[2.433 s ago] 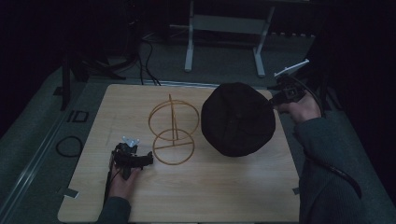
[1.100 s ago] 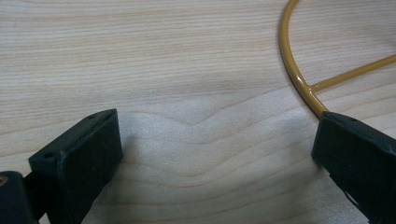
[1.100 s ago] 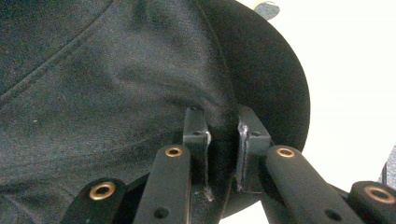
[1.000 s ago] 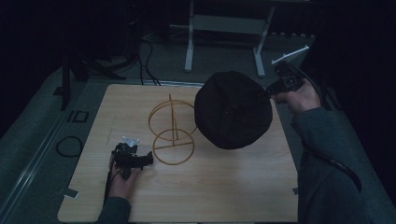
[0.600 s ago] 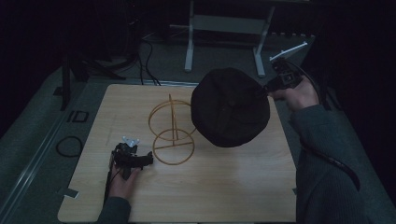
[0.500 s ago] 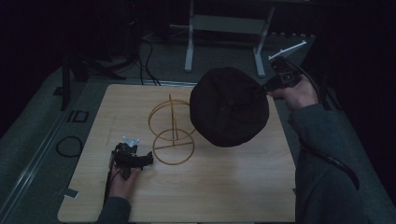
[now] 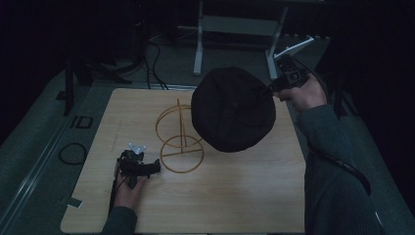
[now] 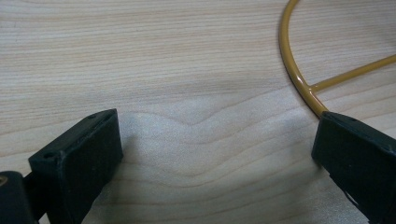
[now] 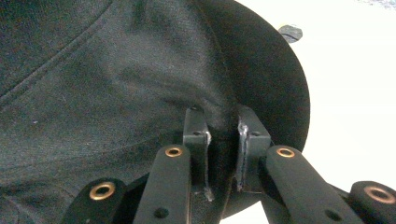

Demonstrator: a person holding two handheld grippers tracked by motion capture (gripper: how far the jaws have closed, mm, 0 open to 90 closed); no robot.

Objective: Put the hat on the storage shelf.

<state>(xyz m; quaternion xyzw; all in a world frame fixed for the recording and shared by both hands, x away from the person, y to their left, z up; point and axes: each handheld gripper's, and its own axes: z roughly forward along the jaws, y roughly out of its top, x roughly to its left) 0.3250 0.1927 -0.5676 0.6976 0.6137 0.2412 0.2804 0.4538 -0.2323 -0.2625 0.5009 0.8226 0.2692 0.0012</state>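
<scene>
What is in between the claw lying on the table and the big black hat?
In the high view, the yellow wire stand sits between the left claw and the black hat.

Dim light is falling on a pale wooden counter (image 7: pixel 235 196), while grey floor (image 7: pixel 34 142), black cables (image 7: pixel 156 58) and a grey metal stand (image 7: pixel 235 24) are sitting behind.

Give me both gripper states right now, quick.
Left gripper: open, holding nothing, jaws resting on the table by the wire stand.
Right gripper: shut on the black hat, pinching its edge.
</scene>
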